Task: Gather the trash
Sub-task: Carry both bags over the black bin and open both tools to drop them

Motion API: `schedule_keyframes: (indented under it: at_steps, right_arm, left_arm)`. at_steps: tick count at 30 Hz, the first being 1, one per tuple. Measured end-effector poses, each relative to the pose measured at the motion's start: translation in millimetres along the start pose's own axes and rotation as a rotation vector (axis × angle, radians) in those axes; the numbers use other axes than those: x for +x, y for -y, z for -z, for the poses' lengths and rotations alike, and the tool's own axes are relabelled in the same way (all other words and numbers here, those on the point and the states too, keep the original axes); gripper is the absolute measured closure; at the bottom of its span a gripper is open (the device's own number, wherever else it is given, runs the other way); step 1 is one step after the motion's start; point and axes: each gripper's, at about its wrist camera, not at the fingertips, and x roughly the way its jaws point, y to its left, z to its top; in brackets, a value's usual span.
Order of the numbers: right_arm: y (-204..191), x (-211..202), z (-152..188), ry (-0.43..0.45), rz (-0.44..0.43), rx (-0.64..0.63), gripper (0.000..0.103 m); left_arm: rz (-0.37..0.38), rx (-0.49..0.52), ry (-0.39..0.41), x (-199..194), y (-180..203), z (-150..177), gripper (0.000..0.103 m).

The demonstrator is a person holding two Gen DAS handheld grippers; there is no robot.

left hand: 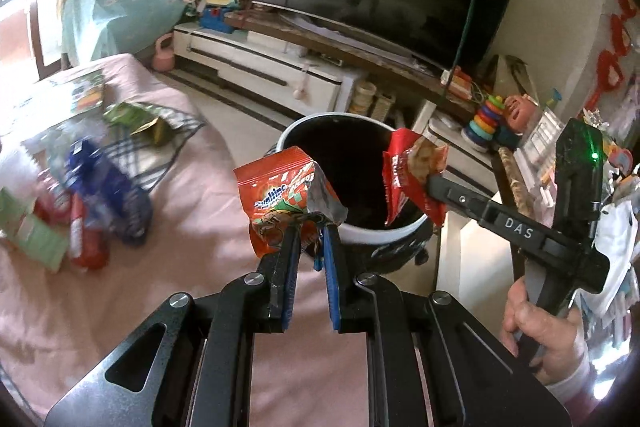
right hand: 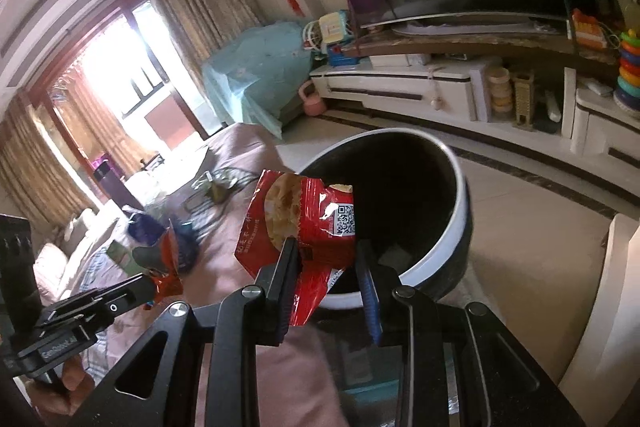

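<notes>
A: Which wrapper is nearer the drop?

B: The right gripper [right hand: 326, 277] is. It pinches a crinkled red foil snack wrapper with a printed code square [right hand: 304, 223], and in its own view that wrapper hangs over the near rim of the round black bin with a white band [right hand: 460, 203] — part of it already above the dark mouth. The bin's opening lies just ahead and slightly right of the fingertips.

A: And the left one?

B: The left gripper [left hand: 310, 239] is closed narrowly on the bottom of an orange glossy sachet with a silver torn lining [left hand: 286, 203]. The sachet stands upright, long axis pointing up, just short of the bin's near-left rim [left hand: 288, 137]. It needs a small push forward, I judge.

A: How do they handle?

B: Thin, light, stiffly creased film — likely to flutter or cling to a pad on release.

A: Anything left?

B: Yes: a blurred heap of blue, red and green packets [left hand: 88, 203] lies far left on the pink cloth-covered surface [left hand: 192, 235], well apart from the bin.
</notes>
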Motion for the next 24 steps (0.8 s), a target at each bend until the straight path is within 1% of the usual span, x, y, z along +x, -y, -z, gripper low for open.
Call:
schedule_keyframes:
  at_steps: [5, 9, 17, 20, 22, 23, 24]
  right_arm:
    - [15, 8, -14, -0.005, 0.029, 0.003, 0.074]
    - [26, 19, -25, -0.013, 0.046, -0.003, 0.074]
    - [43, 33, -36, -0.037, 0.065, -0.001, 0.074]
    - [44, 38, -38, -0.048, 0.075, -0.007, 0.072]
    - [47, 41, -39, -0.053, 0.076, -0.007, 0.070]
    - [47, 42, -39, -0.056, 0.073, -0.003, 0.067]
    - [48, 43, -39, -0.060, 0.071, 0.001, 0.063]
  left_arm:
    - [0.023, 0.021, -0.013, 22, 14, -13, 0.091]
    - [0.040, 0.024, -0.039, 44, 21, -21, 0.091]
    - [0.063, 0.036, -0.069, 73, 31, -33, 0.090]
    - [0.058, 0.044, -0.076, 78, 32, -32, 0.083]
    - [0.049, 0.047, -0.077, 79, 33, -33, 0.074]
    - [0.044, 0.045, -0.078, 79, 32, -33, 0.066]
    - [0.042, 0.041, -0.075, 78, 31, -32, 0.063]
